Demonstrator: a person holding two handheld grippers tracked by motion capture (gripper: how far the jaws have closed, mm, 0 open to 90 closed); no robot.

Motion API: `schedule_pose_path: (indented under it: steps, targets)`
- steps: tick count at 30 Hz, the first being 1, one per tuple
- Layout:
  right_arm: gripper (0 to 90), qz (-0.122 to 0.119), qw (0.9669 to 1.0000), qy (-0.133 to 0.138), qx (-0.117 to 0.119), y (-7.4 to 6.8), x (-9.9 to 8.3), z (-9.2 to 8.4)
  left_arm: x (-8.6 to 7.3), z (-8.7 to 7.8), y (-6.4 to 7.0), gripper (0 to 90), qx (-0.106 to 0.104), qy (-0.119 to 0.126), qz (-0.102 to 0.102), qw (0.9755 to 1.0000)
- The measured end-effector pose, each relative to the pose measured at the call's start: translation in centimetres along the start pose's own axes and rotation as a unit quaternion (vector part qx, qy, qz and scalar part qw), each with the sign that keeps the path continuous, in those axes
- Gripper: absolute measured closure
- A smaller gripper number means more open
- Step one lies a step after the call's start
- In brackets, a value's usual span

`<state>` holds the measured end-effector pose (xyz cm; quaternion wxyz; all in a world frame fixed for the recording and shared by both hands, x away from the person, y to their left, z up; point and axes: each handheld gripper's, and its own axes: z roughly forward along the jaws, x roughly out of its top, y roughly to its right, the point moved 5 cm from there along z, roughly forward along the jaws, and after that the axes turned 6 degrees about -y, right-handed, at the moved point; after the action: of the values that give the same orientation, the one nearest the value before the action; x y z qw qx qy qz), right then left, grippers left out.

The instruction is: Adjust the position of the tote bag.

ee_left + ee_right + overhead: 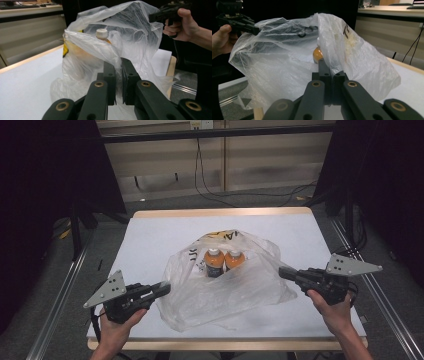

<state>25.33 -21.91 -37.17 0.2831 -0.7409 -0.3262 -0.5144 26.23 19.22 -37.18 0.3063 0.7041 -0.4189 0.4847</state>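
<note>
Bag (235, 290) is thin translucent plastic film, crinkled, slight sheen. Two bottles (223, 262) inside: clear glossy plastic, matt white caps. My left gripper (165, 287) and right gripper (282, 272): matt black plastic jaws, brass-looking pivot bushings, flat grey plates on top. Table (160, 235): matt white top, pale wood edge.

White table top (150, 235) with wooden edge; black cables (210, 180) on grey floor beyond.

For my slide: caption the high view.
Two hand-held grippers pinch a translucent plastic bag holding two orange bottles.
</note>
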Motion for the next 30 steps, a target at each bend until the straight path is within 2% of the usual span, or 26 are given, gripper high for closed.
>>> schedule_pose_path:
  steps: [1,5,6,7,8,11,13,17,23,28,30]
  targets:
    - [90.0,-0.002,1.0000,0.003,-0.001,0.1,0.3,0.0,0.0,0.0,-0.1,83.5,-0.007,0.006,-0.002,1.0000]
    - [90.0,-0.001,1.0000,0.009,-0.002,0.4,1.0,0.1,-0.2,-0.1,-0.5,84.2,0.003,0.002,-0.003,1.0000]
    - [90.0,-0.001,1.0000,0.009,-0.003,0.5,1.2,0.1,0.0,-0.3,-0.7,84.4,-0.002,0.007,-0.003,1.0000]
    - [90.0,-0.002,0.9999,0.011,-0.003,0.6,1.5,0.2,0.2,-0.5,-0.9,84.4,0.007,0.007,-0.004,0.9999]
    - [90.0,-0.003,0.9999,0.016,0.000,0.7,1.8,0.2,0.5,-0.5,-1.1,84.5,0.000,0.015,-0.005,0.9999]
    - [90.0,-0.006,0.9997,0.022,-0.006,1.0,2.6,0.2,1.1,-0.8,-1.7,84.6,0.014,0.017,-0.006,0.9997]
    - [90.0,-0.007,0.9994,0.033,-0.005,1.1,3.3,0.2,1.6,-1.1,-2.1,84.7,0.016,0.022,-0.002,0.9996]
    - [90.0,-0.005,0.9990,0.045,-0.004,1.4,4.1,0.3,2.2,-1.3,-2.6,84.8,0.013,0.031,0.001,0.9994]
    - [90.0,-0.006,0.9986,0.052,-0.004,2.0,5.6,1.0,3.0,-1.2,-3.7,85.4,0.023,0.029,0.004,0.9993]
    - [90.0,-0.012,0.9977,0.065,-0.013,2.4,7.4,0.7,4.2,-1.5,-4.8,85.6,0.031,0.037,0.004,0.9988]
    - [90.0,-0.012,0.9973,0.070,-0.017,2.5,7.9,0.5,4.9,-1.6,-5.3,85.8,0.031,0.048,0.003,0.9984]
